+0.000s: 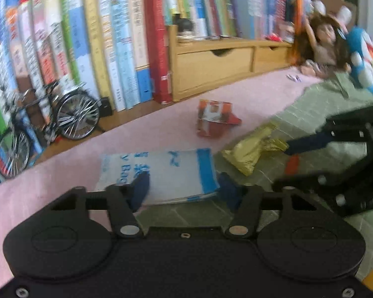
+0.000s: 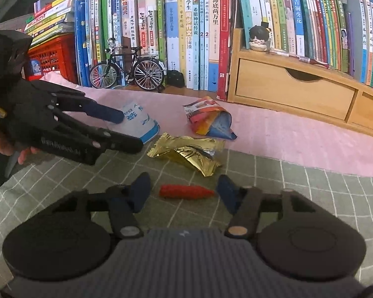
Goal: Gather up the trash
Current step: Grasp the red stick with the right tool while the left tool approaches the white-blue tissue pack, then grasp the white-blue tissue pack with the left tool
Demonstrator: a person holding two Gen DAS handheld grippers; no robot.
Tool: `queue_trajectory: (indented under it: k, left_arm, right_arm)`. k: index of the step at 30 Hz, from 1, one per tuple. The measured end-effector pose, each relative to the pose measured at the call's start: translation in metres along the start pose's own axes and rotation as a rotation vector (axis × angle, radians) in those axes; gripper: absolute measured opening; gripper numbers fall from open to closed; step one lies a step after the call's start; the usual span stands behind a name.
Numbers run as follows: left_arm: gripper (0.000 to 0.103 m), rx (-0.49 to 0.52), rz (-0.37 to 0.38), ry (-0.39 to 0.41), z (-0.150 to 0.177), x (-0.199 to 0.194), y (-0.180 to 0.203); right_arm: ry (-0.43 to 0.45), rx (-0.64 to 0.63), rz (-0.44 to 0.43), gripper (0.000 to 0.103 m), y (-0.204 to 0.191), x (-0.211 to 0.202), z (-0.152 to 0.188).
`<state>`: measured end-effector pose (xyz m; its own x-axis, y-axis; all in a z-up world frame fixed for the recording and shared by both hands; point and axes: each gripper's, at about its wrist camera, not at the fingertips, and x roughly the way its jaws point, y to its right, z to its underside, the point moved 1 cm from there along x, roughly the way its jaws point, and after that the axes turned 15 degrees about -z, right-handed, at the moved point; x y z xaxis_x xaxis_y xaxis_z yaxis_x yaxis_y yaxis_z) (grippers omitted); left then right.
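A home, likely a child's study corner: rows of children's books (image 2: 201, 32) stand packed behind a wooden drawer unit (image 2: 293, 88). Left of that unit stands a model bicycle (image 2: 128, 70), on top of it a small figurine (image 2: 259, 38), and far to its right lie a doll (image 1: 323, 47) and a blue plush (image 1: 364, 59).

Gold wrapper (image 2: 186, 154), green checked cloth (image 2: 298, 198)

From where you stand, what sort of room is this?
Probably a child's study or bedroom at home: a packed row of books, a model bicycle and a blue plush toy, with snack wrappers on a cloth-covered surface.
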<state>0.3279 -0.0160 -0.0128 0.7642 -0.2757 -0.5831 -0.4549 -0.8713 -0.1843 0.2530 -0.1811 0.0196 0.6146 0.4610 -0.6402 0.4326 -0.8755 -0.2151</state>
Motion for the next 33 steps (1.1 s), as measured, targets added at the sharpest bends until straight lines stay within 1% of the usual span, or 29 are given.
queue_trajectory:
  k: [1,2,5,8,11,14,16,18,22,25,29,30,31,33]
  left_arm:
    - [0.036,0.013,0.002,0.009,0.0,-0.002,0.004]
    - [0.025,0.017,0.008,0.016,-0.001,-0.003,0.008]
    - [0.009,0.038,-0.012,0.033,0.0,-0.008,0.02]
    - [0.003,0.066,-0.051,0.063,0.001,-0.014,0.029]
    - [0.002,0.076,-0.099,0.118,0.003,-0.023,0.032]
    - [0.001,0.04,-0.145,0.161,0.004,-0.032,0.028]
    - [0.001,-0.007,-0.145,0.16,0.005,-0.034,0.021]
    - [0.001,-0.033,-0.157,0.17,0.007,-0.04,0.017]
    - [0.0,-0.041,-0.174,0.206,0.011,-0.057,0.016]
    - [0.0,-0.029,-0.171,0.22,0.011,-0.072,0.015]
    - [0.0,-0.054,-0.151,0.187,0.01,-0.083,0.01]
    - [0.003,-0.05,-0.158,0.19,0.011,-0.084,0.01]
    - [0.01,-0.03,-0.169,0.195,0.011,-0.083,0.01]
    - [0.028,0.019,-0.174,0.18,0.011,-0.078,0.013]
  right_arm:
    - [0.003,0.001,0.001,0.048,0.0,-0.001,0.0]
    - [0.004,0.001,0.0,0.048,0.0,-0.001,0.001]
    - [0.005,0.001,-0.002,0.048,0.0,-0.002,0.001]
    - [0.008,0.007,-0.008,0.048,0.0,-0.003,0.002]
    - [0.011,0.012,-0.013,0.048,0.001,-0.005,0.003]
    - [0.013,0.018,-0.012,0.048,0.001,-0.006,0.003]
    - [0.015,0.022,-0.015,0.048,0.0,-0.007,0.004]
    - [0.016,0.025,-0.026,0.048,-0.002,-0.01,0.005]
    - [0.016,0.035,-0.042,0.048,-0.007,-0.014,0.006]
    - [0.014,0.046,-0.053,0.048,-0.009,-0.02,0.007]
    - [0.022,0.033,-0.052,0.048,-0.014,-0.033,0.008]
    - [0.027,0.03,-0.048,0.048,-0.015,-0.037,0.008]
    - [0.033,0.03,-0.047,0.048,-0.015,-0.041,0.007]
    - [0.045,0.03,-0.048,0.048,-0.015,-0.047,0.007]
